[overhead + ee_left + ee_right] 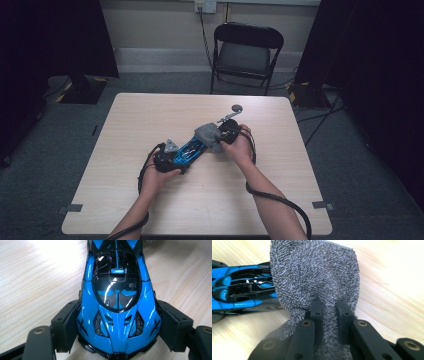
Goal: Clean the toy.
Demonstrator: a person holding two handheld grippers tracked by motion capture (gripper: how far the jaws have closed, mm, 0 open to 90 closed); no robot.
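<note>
A glossy blue and black toy car (189,150) (116,297) lies on the wooden table (150,115). My left gripper (172,159) (117,332) is shut on one end of it, a black pad pressed to each side of the body. A grey terry cloth (209,136) (314,280) is draped over the car's far end (239,292). My right gripper (226,134) (329,315) is shut on a fold of that cloth, which bunches up between its two fingers.
A small grey round-headed tool (231,114) lies on the table just beyond my right hand. A black folding chair (246,52) stands past the far edge. Cables trail from both grippers toward the near edge.
</note>
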